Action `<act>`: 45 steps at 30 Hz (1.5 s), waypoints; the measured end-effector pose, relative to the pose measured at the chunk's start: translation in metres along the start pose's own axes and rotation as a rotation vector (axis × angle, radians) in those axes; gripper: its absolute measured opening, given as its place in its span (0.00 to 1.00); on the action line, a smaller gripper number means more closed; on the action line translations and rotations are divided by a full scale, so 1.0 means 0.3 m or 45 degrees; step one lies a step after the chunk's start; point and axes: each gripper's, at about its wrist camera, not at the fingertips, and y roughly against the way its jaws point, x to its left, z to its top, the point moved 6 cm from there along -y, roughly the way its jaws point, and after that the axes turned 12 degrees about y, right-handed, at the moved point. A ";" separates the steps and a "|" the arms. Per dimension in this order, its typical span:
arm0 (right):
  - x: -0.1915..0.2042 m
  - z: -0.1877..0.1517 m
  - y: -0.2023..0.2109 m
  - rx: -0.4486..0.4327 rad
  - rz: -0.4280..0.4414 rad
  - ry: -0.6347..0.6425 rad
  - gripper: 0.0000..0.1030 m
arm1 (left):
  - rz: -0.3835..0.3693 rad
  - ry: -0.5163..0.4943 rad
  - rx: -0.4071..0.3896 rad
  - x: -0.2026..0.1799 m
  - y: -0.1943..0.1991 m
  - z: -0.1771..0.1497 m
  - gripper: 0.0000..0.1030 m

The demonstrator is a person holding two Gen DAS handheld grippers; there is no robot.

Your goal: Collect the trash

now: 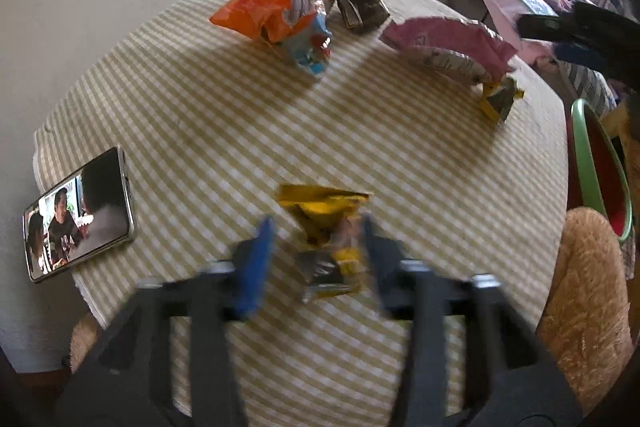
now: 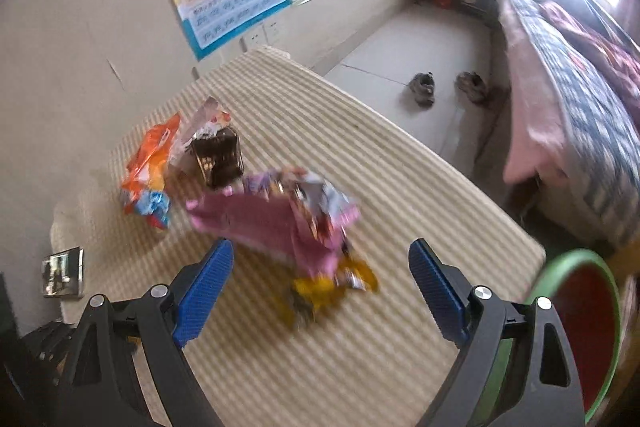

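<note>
Wrappers are scattered over the striped desk (image 1: 224,131), and the left claw (image 1: 316,247) stands released with a crumpled yellow wrapper (image 1: 326,223) between its blurred blue fingers (image 1: 256,263); the pads do not appear to press it, though blur makes contact hard to judge. Far ahead of that claw lie an orange bag (image 1: 268,7) and a dark wrapper (image 1: 360,7), with a pink bag (image 1: 448,43) off to its right. The right claw (image 2: 320,291) is spread wide and empty, the pink bag and a small yellow packet (image 2: 320,295) just ahead between its fingers, and a green-rimmed bin (image 2: 580,327) close on its right. Likely trouble: the thin yellow wrapper could slide or flatten under closing fingers, so the left claw clamps on nothing. On the right, the pink bag overlaps the small packet, so one squeeze might catch only an edge and drop the rest. A phone (image 1: 80,215) left of the left claw seems safely apart.
</note>
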 end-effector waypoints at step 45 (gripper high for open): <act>0.122 0.026 0.047 0.048 0.248 0.097 0.38 | 0.071 -0.003 -0.215 0.013 0.110 0.036 0.95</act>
